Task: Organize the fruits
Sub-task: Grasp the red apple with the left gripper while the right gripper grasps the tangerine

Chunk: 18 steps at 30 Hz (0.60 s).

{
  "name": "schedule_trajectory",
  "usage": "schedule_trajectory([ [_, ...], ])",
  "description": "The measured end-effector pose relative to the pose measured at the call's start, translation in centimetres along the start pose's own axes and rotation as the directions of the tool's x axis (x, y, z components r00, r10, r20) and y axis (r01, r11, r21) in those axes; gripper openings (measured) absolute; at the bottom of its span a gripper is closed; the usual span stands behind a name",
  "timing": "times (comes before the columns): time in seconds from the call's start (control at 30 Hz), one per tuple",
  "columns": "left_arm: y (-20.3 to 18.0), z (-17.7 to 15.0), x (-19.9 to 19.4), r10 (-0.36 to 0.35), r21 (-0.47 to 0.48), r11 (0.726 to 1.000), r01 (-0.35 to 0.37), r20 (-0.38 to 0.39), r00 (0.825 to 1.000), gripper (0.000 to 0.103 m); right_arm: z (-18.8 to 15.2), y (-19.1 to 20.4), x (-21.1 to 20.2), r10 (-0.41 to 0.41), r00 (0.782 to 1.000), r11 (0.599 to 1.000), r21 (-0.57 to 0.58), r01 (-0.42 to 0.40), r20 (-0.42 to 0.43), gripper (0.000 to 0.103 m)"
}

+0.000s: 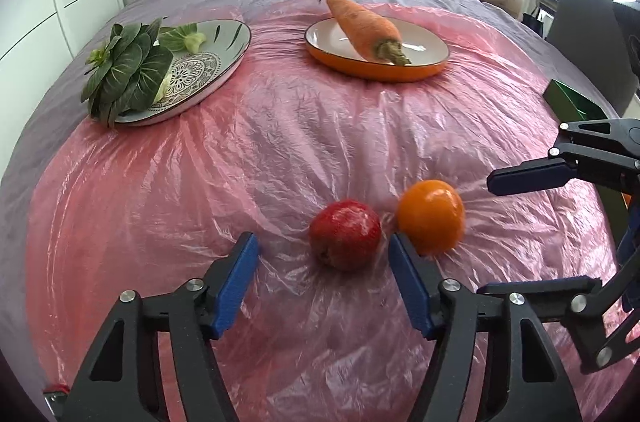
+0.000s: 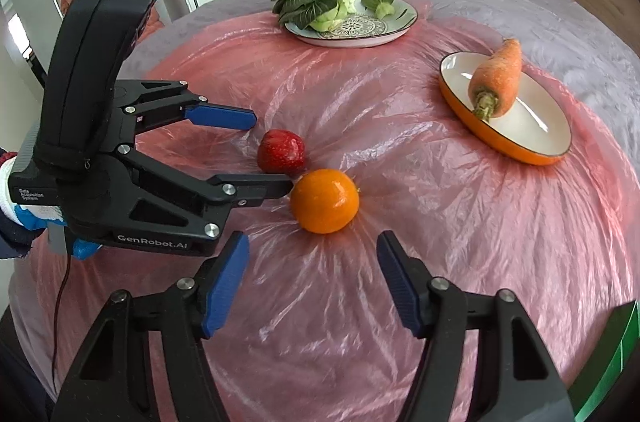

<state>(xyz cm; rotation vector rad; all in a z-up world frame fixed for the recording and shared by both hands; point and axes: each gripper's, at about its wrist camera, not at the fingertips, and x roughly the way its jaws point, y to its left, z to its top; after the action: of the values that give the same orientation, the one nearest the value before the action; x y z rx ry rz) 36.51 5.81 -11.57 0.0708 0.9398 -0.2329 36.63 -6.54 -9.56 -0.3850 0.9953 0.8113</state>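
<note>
1. Your left tongs (image 1: 322, 254) stand parted and hold nothing. The apple (image 1: 345, 234) sits between their fingers, but neither pad presses on it yet.
2. Your right tongs (image 2: 312, 262) are also spread and empty. The orange (image 2: 324, 200) lies just ahead of their tips, outside the gap.
3. Both fruits rest on the pink plastic sheet (image 1: 280, 150), side by side and almost touching. I cannot tell whether their skins actually meet.
4. Watch the inner finger of your left tongs: it reaches into the narrow slot between the fruits, right next to the orange. It looks placed that way so each tool can take one fruit, but a squeeze could nudge the orange.
5. Neither fruit is sorted yet. Two plates stand well beyond them: the patterned plate (image 1: 224, 70) carries leafy greens (image 1: 128, 66), and the orange-rimmed plate (image 1: 424, 62) carries a carrot (image 1: 362, 22).
6. Each plate already holds a vegetable, so which spot suits the fruits is not plain. A green container (image 1: 572, 100) shows at the edge of the bed; whether it is the goal I cannot say.
7. Both tools tilt steeply down, which looks right for a grasp from above on the soft bedding.
</note>
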Motion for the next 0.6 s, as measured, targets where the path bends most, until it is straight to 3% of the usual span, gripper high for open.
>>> schedule_trajectory([
  [0.33, 0.2, 0.1, 1.0, 0.0, -0.021, 1.0, 0.0, -0.002, 1.0, 0.052, 1.6, -0.4, 2.4, -0.032, 0.999, 0.996, -0.084, 0.029, -0.035, 0.103],
  [0.47, 0.0, 0.1, 1.3, -0.001, -0.019, 1.0, 0.001, -0.005, 1.0, 0.048, 1.9, -0.5, 3.4, -0.022, 0.999, 0.994, -0.11, 0.017, -0.046, 0.095],
  [0.6, -0.3, 0.1, 1.5, -0.004, 0.005, 1.0, 0.004, -0.001, 1.0, 0.035, 1.8, -0.1, 4.0, -0.011, 0.999, 0.993, -0.118, 0.006, -0.044, 0.08],
])
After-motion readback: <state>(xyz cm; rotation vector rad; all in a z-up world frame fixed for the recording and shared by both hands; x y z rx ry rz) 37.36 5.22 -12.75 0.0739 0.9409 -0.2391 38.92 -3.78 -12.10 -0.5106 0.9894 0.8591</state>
